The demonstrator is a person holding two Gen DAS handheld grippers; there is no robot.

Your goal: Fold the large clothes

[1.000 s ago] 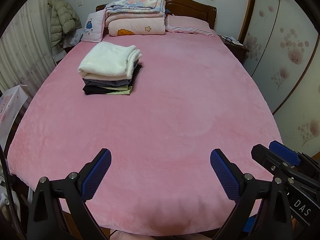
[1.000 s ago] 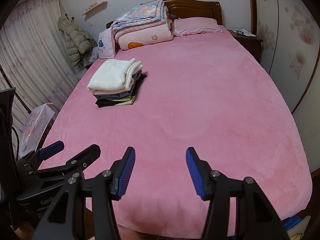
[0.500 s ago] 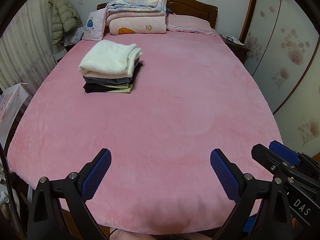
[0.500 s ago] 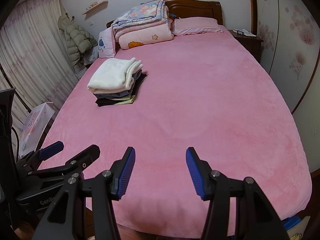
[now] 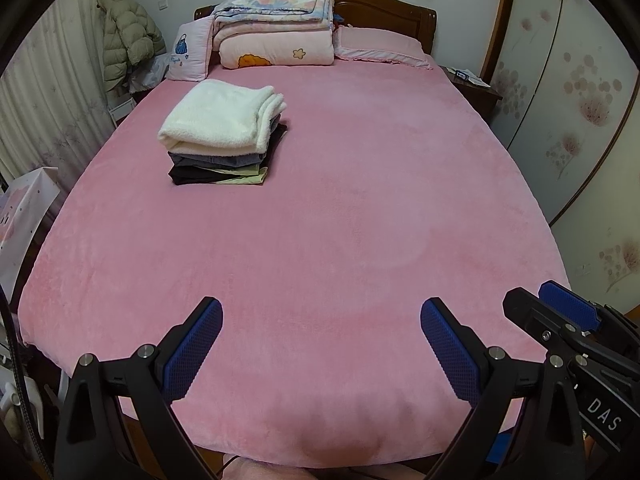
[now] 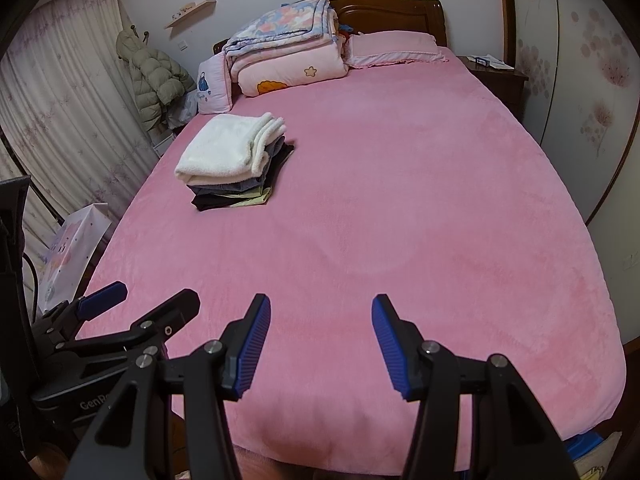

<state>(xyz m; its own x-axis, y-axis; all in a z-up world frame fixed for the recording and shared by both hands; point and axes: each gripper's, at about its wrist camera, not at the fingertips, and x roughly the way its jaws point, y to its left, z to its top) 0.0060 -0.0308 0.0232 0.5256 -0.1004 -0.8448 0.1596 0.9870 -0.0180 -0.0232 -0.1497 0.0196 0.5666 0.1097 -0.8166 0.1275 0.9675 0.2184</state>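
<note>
Pink plush cover on the bed point(image 5: 320, 208) fills both views; most of it bare.

Wardrobe point(image 5: 580, 92) with a flower print along the 3 o'clock side. Curtain point(image 6: 60, 128) at 9 to 10 o'clock in the right wrist view.

Dark wood headboard point(image 5: 384, 8) at 12 o'clock. Against it: quilts point(image 5: 276, 28) folded and stacked, floral one on top, pink one under. Pink pillow point(image 5: 380, 46) just beside them toward 1 o'clock; small cushion point(image 5: 190, 52) standing on edge toward 11 o'clock.

Puffer coat point(image 5: 128, 40) hangs at 10 to 11 o'clock, off the bed. Nightstand point(image 5: 474, 88) at 1 o'clock, papers on top. White bag point(image 6: 76, 248) on the floor at 9 o'clock.

Clothes pile point(image 5: 224, 136) sits on the bed at 11 o'clock, well apart from both grippers: white fleece piece on top, grey under it, black and pale green at the bottom. All folded, edges roughly aligned.

Left gripper point(image 5: 320, 344) at 6 o'clock over the foot edge of the bed, fingers point(image 5: 196, 350) wide apart, nothing between them.

Right gripper point(image 6: 320, 344) just beside it, fingers point(image 6: 252, 350) apart at a narrower gap, also holding nothing. Each gripper shows at the edge of the other's view.
</note>
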